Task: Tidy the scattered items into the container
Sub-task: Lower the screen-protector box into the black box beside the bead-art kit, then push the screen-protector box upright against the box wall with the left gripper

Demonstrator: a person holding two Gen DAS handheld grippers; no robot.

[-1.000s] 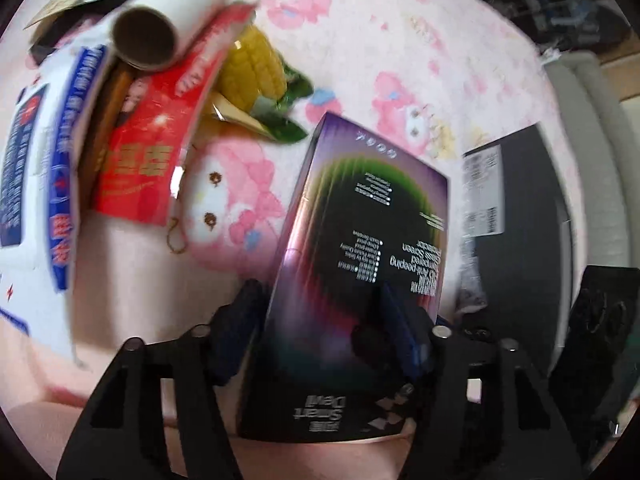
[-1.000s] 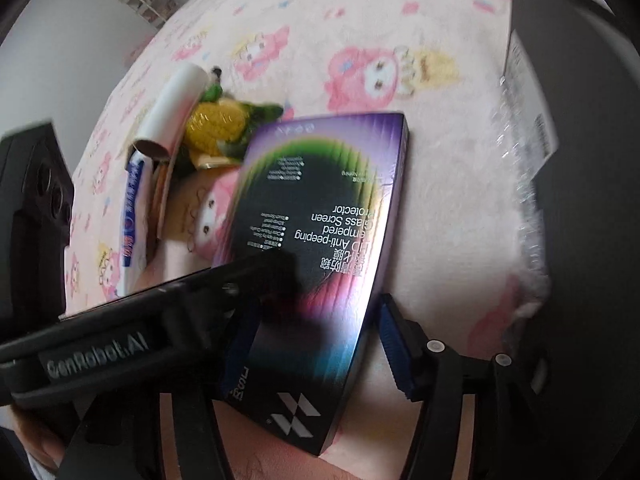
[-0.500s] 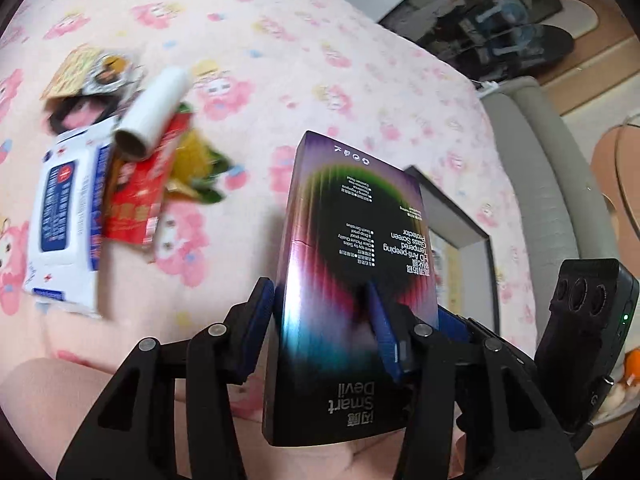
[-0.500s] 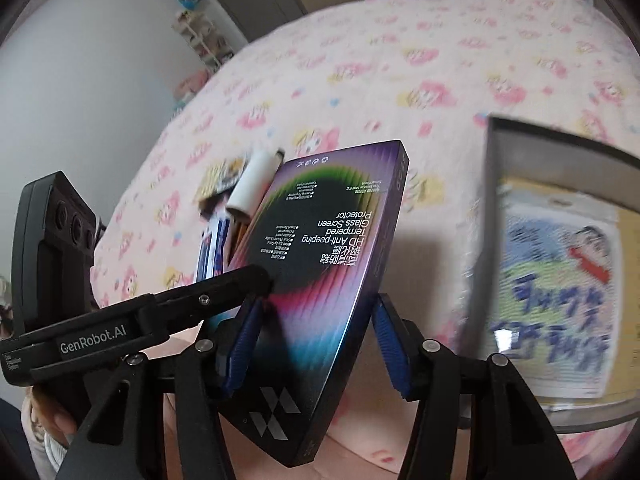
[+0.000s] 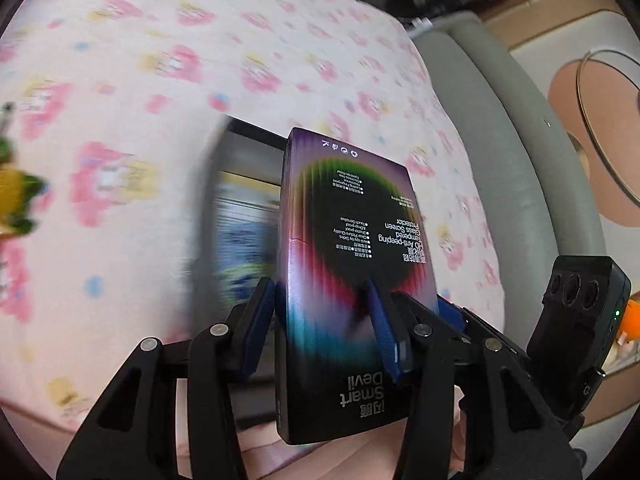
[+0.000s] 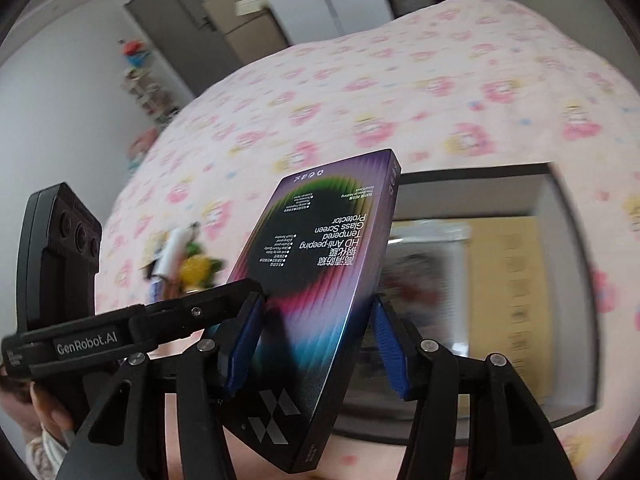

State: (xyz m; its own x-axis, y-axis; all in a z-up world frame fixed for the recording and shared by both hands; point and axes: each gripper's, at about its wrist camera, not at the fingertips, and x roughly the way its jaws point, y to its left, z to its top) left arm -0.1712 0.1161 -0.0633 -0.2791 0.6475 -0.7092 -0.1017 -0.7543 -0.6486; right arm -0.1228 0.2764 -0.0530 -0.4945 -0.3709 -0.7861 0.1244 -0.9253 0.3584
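Both grippers hold one dark, rainbow-printed screen protector box [image 5: 352, 264], also in the right wrist view [image 6: 316, 280]. My left gripper [image 5: 324, 324] is shut on its lower part. My right gripper [image 6: 316, 344] is shut on it from the other side. The box hangs tilted above the open black container [image 6: 548, 216], whose rim also shows in the left wrist view [image 5: 248, 132]. A printed packet [image 6: 504, 280] lies inside the container. The remaining scattered items, a white roll [image 6: 170, 256] and a yellow corn toy [image 6: 196, 270], lie on the bed to the left.
The pink cartoon-print bedspread [image 5: 140, 80] covers the bed. A grey padded bed edge [image 5: 520, 120] runs on the right, with floor beyond it. A wall and a closet door [image 6: 180, 20] stand beyond the bed.
Both grippers have carried the box up and to the right, away from the pile of items, to above the black container. The pile has slid to the left edge of view.
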